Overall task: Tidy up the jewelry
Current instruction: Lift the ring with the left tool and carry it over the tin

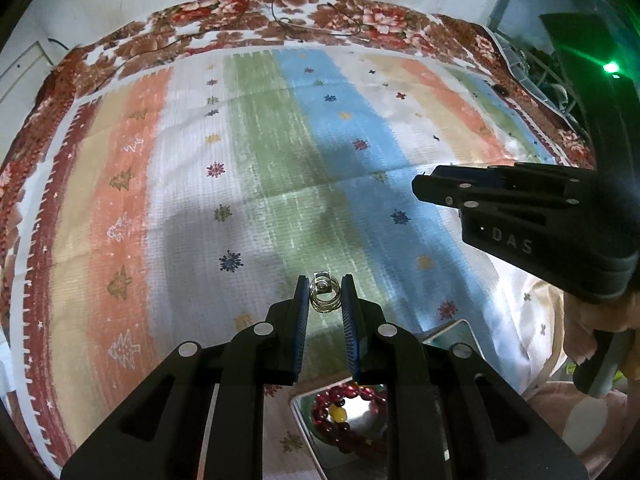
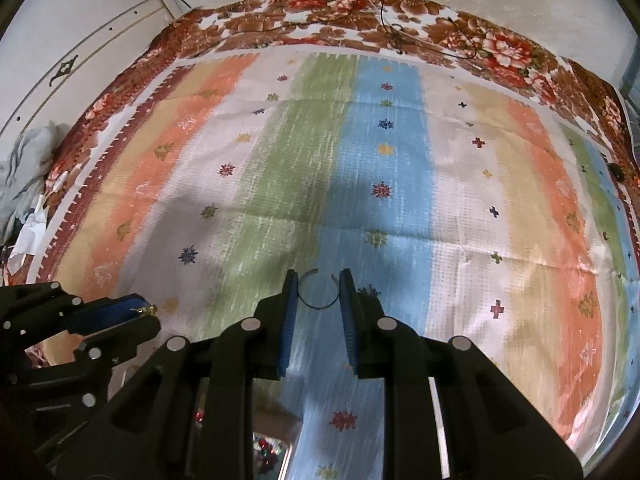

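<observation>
My left gripper [image 1: 325,285] is shut on a small silver and gold coiled earring [image 1: 324,298], held in the air above the striped cloth. Below its fingers lies a shiny metal tray [image 1: 454,330] with a red bead bracelet [image 1: 338,400] in it. My right gripper [image 2: 318,278] is shut on a thin dark open ring [image 2: 316,294], pinched across its width between the blue pads. Each gripper shows in the other's view: the right gripper [image 1: 420,188] off to the right, the left gripper [image 2: 149,312] low at the left with the earring [image 2: 145,310] glinting at its tip.
A striped cloth [image 2: 384,160] with small star and tree motifs covers the floral blanket [image 2: 320,4] on the bed. Thin black cables [image 2: 394,28] lie at the far edge by the wall. Crumpled cloth and paper [image 2: 28,184] sit far left. A hand [image 1: 588,332] holds the right tool.
</observation>
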Available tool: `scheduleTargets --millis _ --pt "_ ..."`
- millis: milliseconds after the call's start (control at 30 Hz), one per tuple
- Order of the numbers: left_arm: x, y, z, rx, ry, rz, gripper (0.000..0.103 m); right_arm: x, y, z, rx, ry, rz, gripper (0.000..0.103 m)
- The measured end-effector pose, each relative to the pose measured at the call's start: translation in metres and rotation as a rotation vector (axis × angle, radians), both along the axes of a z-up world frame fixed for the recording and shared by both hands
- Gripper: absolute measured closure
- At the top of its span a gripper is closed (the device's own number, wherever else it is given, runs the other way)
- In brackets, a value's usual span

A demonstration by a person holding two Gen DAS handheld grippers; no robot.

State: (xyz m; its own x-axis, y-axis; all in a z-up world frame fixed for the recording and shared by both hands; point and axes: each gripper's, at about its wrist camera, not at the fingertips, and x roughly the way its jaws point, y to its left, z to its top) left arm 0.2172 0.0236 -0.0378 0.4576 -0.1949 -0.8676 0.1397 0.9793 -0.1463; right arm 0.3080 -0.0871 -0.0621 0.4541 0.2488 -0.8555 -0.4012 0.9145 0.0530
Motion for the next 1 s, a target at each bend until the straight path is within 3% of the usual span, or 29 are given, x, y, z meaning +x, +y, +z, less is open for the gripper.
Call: scheduleTargets --millis 367,1000 --pt "-0.021 0.005 0.019 -0.045 -0.059 0.045 0.087 -0.042 -0.001 0.026 0.039 -0.055 0.032 0.081" --pt "-0.072 -0.013 0.029 -0.071 -0.105 0.012 0.087 -0.119 -0.023 0.031 0.114 -0.06 0.06 0.081"
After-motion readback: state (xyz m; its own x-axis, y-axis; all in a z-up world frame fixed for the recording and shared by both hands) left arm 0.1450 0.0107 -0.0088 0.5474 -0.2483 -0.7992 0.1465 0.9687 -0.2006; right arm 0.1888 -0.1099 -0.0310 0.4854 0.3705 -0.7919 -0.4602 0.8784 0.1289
